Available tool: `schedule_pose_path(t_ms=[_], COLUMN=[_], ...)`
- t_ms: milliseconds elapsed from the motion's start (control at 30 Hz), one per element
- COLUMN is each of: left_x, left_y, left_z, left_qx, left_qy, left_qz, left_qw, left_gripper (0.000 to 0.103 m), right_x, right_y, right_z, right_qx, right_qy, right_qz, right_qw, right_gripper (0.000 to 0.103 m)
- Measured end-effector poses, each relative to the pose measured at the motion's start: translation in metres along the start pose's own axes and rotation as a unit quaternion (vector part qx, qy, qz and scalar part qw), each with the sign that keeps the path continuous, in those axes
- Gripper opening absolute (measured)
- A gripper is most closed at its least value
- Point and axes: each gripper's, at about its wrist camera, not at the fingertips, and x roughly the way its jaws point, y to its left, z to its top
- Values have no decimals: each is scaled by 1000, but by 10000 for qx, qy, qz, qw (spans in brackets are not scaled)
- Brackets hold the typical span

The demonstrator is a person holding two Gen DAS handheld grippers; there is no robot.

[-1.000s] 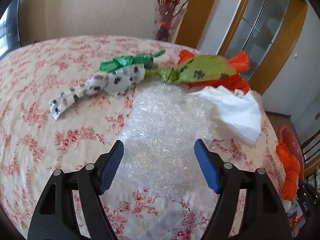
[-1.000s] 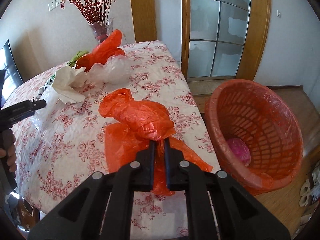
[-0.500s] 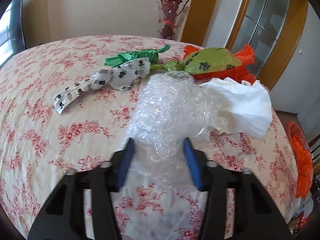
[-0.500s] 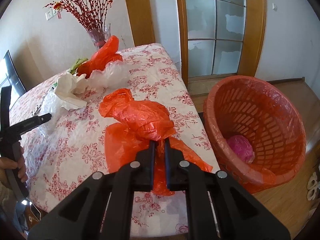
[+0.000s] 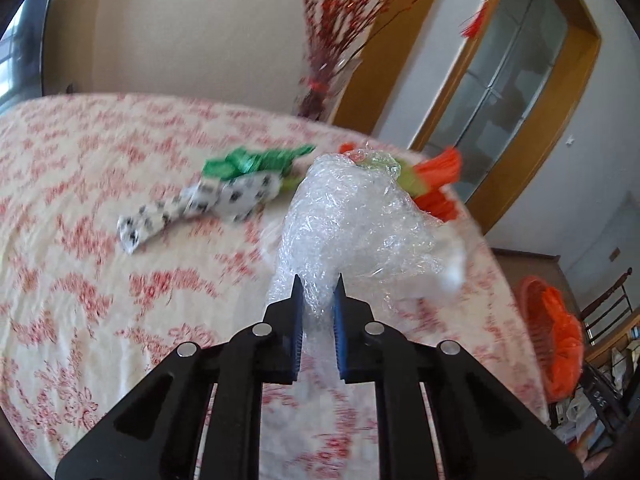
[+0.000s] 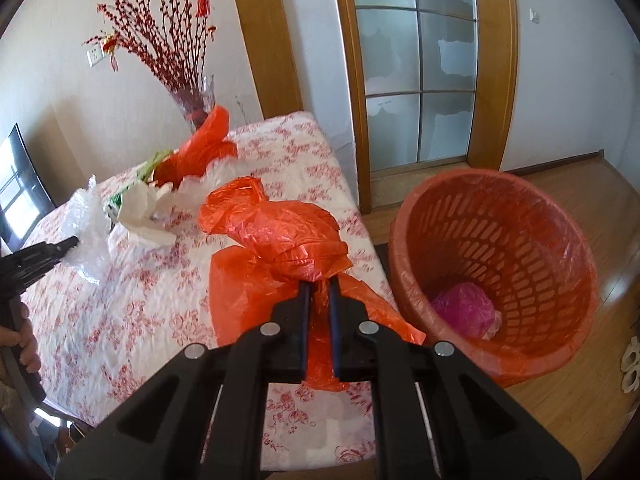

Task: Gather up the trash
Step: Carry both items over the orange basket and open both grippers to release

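Both tools clamp trash: left tool [image 5: 317, 286] pinching bubble wrap [image 5: 352, 224], right tool [image 6: 319, 290] pinching orange bag [image 6: 276, 236].

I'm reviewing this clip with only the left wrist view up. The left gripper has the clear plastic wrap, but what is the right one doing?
Observer: The right gripper is shut on a crumpled orange plastic bag, above the table's edge nearest the basket.
Operator: Is the bin beside it?
Observer: Yes, an orange basket stands on the wooden floor just right of the table.
Operator: Anything inside?
Observer: A pink wad lies at the bottom.
Operator: Is my wrap off the table?
Observer: From the right wrist, the clear plastic wrap in the left gripper looks mostly lifted; its lower edge is too blurred to tell.
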Motion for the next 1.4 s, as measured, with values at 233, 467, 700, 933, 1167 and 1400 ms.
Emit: schedule_pose_path(t_ms=[233, 467, 700, 933, 1167, 1400], left_x=[-33, -42, -25, 5, 32, 52], left_y=[-51, -115, -176, -239, -285, -316], left_z=[14, 13, -2, -23, -47, -64], left_qx=[400, 885, 1247, 1583, 1799, 1947], left_qy=[-344, -376, -167, 142, 475, 695], left_qz=[-366, -792, -1266, -1716, -2026, -2184], left_qw=[9979, 9922, 9839, 9723, 9614, 9537], left_gripper=[12, 12, 12, 12, 12, 12], right_x=[-14, -26, -36, -40, -44, -37], right_y=[-17, -44, -82, -125, -167, -195], right_z=[15, 25, 26, 20, 14, 12], right_qx=[184, 424, 702, 983, 1310, 1522], right_qy=[-256, -457, -536, -520, -527, -512], right_qz=[-205, -504, -788, -1068, -1271, -1380], right_qw=[9993, 9968, 9930, 9880, 9818, 9773], right_gripper=[10, 10, 10, 10, 10, 10])
